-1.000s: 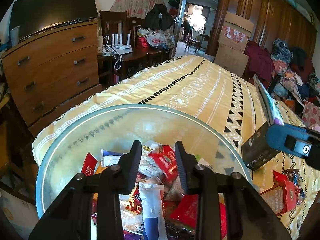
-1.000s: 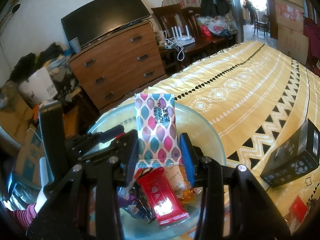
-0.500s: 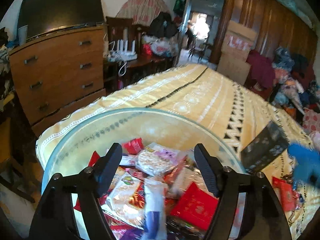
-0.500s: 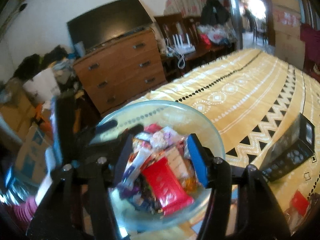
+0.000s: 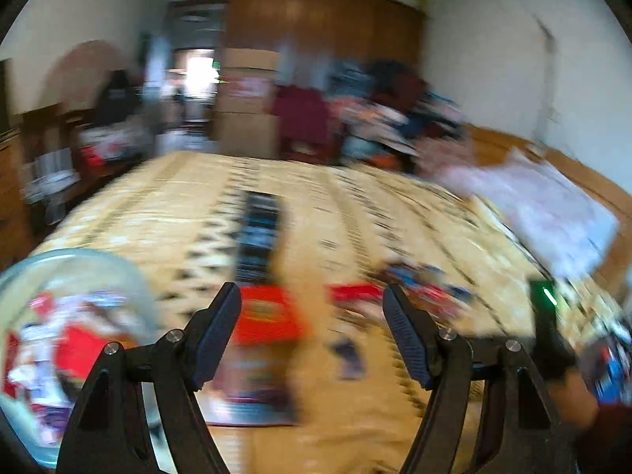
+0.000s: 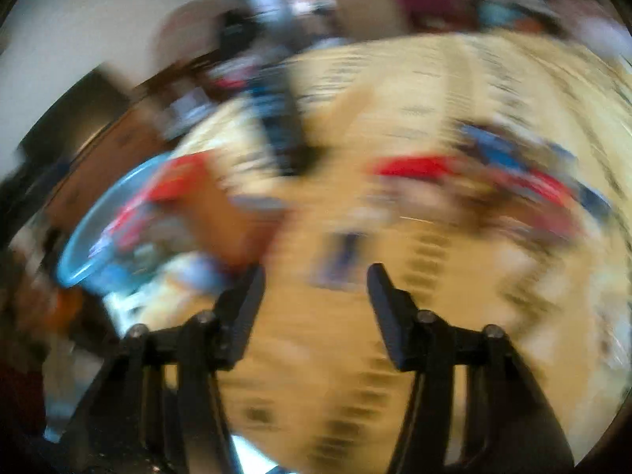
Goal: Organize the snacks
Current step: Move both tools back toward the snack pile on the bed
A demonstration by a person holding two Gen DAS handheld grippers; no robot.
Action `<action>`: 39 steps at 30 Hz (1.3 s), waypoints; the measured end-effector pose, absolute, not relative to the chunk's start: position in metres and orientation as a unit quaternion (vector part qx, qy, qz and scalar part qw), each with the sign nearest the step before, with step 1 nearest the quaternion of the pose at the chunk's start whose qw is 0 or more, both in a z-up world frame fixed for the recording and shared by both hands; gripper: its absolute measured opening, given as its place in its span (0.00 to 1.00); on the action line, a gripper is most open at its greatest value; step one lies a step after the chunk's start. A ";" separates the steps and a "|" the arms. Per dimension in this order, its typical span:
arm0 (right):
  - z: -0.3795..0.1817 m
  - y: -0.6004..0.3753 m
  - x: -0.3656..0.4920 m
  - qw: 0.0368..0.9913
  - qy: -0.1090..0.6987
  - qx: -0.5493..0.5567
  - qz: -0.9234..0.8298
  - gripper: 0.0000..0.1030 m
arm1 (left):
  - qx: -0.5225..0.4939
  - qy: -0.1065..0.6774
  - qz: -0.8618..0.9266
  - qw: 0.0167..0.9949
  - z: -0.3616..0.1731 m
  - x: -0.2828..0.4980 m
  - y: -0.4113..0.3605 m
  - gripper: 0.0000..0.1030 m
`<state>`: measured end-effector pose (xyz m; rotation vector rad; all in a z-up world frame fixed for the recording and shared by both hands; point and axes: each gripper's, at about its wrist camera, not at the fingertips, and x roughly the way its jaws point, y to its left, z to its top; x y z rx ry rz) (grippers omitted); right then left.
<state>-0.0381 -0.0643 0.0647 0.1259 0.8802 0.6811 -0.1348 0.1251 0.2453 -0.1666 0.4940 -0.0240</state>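
the bowl (image 5: 118,272) looks like clear, glossy glass. the bed cover (image 5: 355,213) is matt yellow cloth. the wardrobe (image 5: 324,19) is brown wood. the fingers (image 5: 407,339) are matt black plastic, ribbed.

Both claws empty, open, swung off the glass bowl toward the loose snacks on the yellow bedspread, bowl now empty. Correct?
Not quite: the glass bowl is not empty. The left wrist view shows it at lower left, full of red and white packets. The rest stands: the left claw and right claw are open with nothing between the fingers, facing the loose snacks on the yellow bedspread.
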 end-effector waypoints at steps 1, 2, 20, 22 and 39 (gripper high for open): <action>0.058 -0.088 -0.027 0.850 0.423 0.075 0.303 0.45 | -0.079 0.251 -0.024 0.965 0.241 -0.130 0.113 0.73; 0.052 -0.118 -0.012 0.856 0.426 0.094 0.276 0.45 | -0.076 0.261 -0.040 0.961 0.234 -0.123 0.097 0.73; -0.025 -0.278 0.259 0.819 0.454 0.283 0.208 0.47 | -0.060 0.372 -0.091 0.922 0.135 -0.030 0.019 0.73; -0.025 -0.253 0.282 0.808 0.468 0.269 0.236 0.47 | -0.062 0.379 -0.090 0.919 0.130 -0.028 0.017 0.73; -0.016 -0.092 0.126 0.729 0.543 0.070 0.411 0.59 | -0.091 0.412 -0.085 0.903 0.108 -0.050 0.030 0.73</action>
